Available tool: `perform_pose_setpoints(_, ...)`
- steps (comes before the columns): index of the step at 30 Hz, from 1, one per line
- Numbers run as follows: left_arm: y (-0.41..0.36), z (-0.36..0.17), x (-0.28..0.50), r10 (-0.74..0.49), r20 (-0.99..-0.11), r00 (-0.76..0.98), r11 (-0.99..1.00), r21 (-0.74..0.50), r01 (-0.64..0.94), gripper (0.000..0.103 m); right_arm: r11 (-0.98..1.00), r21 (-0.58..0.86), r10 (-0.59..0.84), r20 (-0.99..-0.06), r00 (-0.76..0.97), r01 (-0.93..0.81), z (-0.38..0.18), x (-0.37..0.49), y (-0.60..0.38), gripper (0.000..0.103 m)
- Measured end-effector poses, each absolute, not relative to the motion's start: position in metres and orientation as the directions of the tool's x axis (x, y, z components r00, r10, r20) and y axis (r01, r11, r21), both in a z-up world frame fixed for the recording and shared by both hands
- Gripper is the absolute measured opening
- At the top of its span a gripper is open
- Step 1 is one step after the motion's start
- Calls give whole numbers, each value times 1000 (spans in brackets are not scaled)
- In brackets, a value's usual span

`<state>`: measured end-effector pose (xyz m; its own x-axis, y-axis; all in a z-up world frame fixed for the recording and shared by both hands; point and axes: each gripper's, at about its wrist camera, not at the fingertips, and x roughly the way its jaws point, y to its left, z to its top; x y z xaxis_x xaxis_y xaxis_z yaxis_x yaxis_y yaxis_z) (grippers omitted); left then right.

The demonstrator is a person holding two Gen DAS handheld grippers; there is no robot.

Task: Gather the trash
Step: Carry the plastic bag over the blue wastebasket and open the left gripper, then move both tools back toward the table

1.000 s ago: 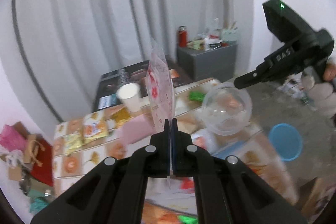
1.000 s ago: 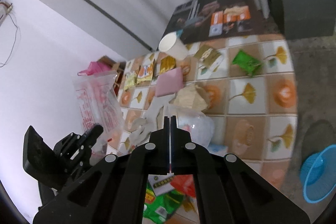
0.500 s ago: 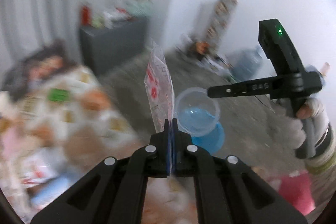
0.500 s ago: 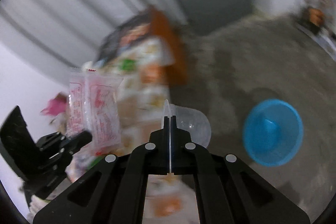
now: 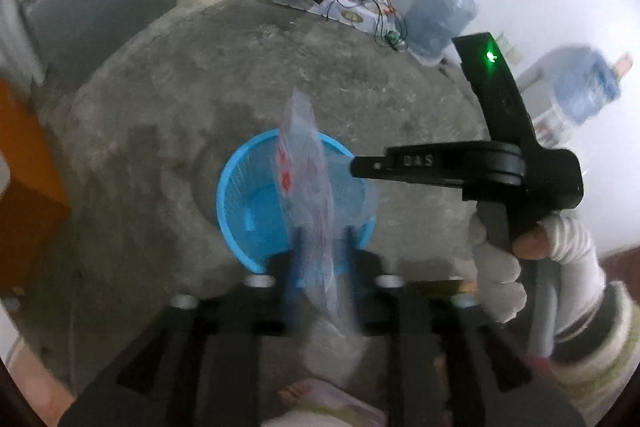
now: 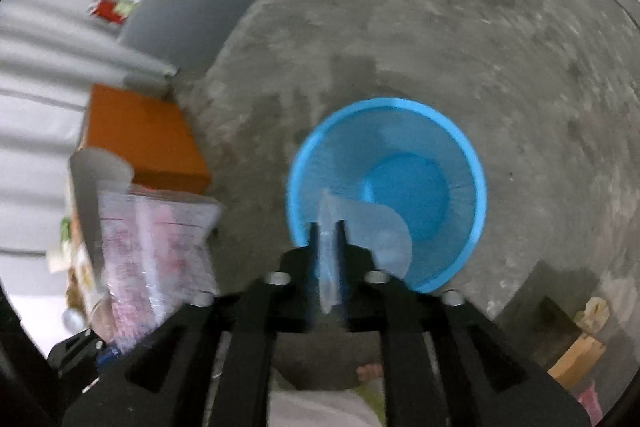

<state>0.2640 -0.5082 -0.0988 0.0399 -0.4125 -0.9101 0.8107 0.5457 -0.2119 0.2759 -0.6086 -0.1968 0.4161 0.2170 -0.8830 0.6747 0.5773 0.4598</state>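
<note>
I'm swinging both claws from table to blue basket (image 6: 476, 187), jaws just opening: left claw (image 5: 320, 259) releasing a limp wrapper (image 5: 308, 187), right claw (image 6: 328, 259) a light, stiff lid (image 6: 380, 231) (rim-pinched).

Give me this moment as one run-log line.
left gripper: jaws just opening, plastic bag between them | right gripper: jaws just opening, clear cup between | both over blue basket | phase: release
</note>
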Motion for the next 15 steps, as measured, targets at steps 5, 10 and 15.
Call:
perform_pose_setpoints(5, -511, -115, 242, -403, -913, 69, 504, -159, 849, 50, 546, 446, 158, -886, 436, 709, -213, 256, -623, 38)
perform_pose_setpoints(10, -499, -100, 244, -437, -895, 90, 497, -156, 854, 52, 572, 462, 102, -860, 500, 678, -191, 221, -624, 41)
perform_pose_setpoints(15, -476, -69, 235, -487, -866, 114, 506, -174, 845, 55, 628, 448, 24, -829, 559, 636, -163, 193, -621, 49)
